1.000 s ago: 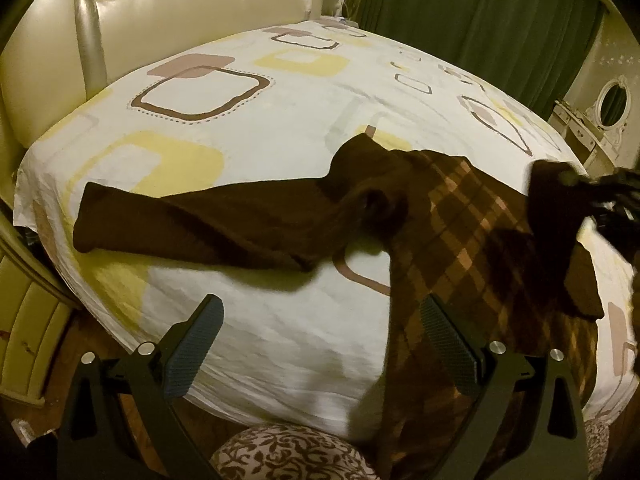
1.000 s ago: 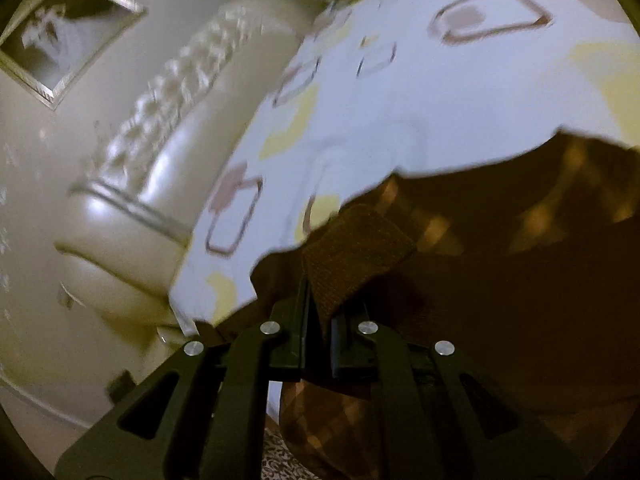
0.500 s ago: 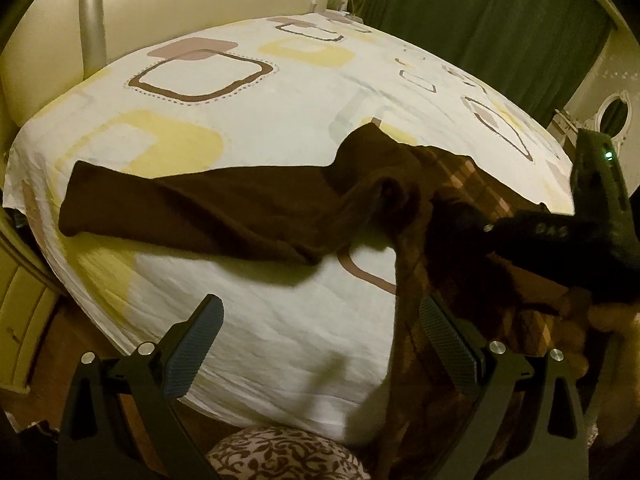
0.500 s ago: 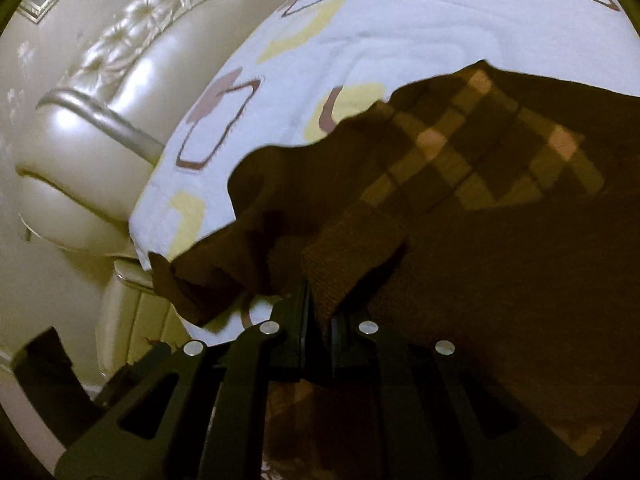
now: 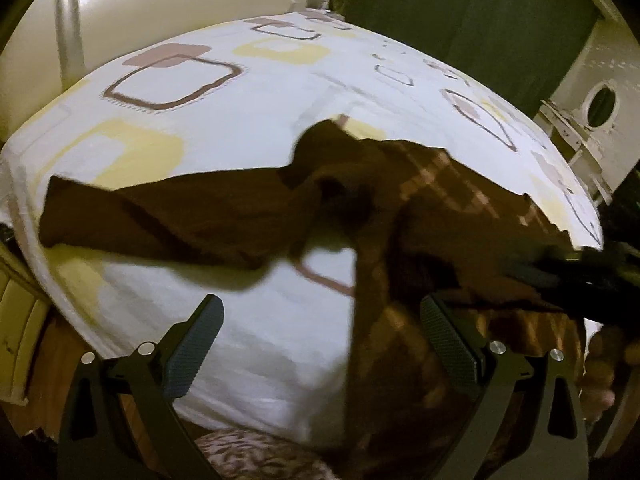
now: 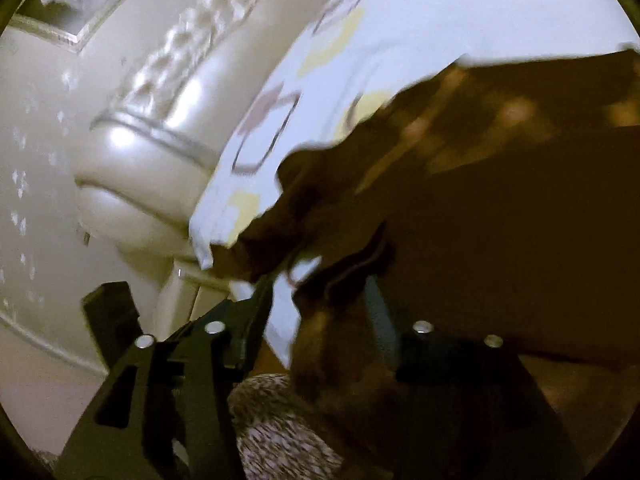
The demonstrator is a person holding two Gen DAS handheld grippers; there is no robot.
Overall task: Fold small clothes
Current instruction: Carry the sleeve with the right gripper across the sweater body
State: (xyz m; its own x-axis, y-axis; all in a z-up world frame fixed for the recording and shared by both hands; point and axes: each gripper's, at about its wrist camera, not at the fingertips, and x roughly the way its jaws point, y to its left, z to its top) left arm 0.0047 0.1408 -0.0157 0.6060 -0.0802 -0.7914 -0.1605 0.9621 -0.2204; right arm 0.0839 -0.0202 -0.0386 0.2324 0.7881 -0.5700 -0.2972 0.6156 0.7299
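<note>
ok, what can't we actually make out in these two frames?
- Sweater hem: left wrist view, cut off by the bottom edge and dark.
- Folded cuff between the right gripper fingers as its jaws open: right wrist view, motion blur; contact unclear.
- Right gripper in the left wrist view: a dark smear at the right edge.
- Far sleeve end: sharp enough, but its underside is hidden against the bedsheet.

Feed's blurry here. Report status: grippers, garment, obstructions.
Left gripper open, empty, above bed edge. Right gripper jaws opening, sleeve cuff between them. Brown sweater partly folded. No obstructions seen.
</note>
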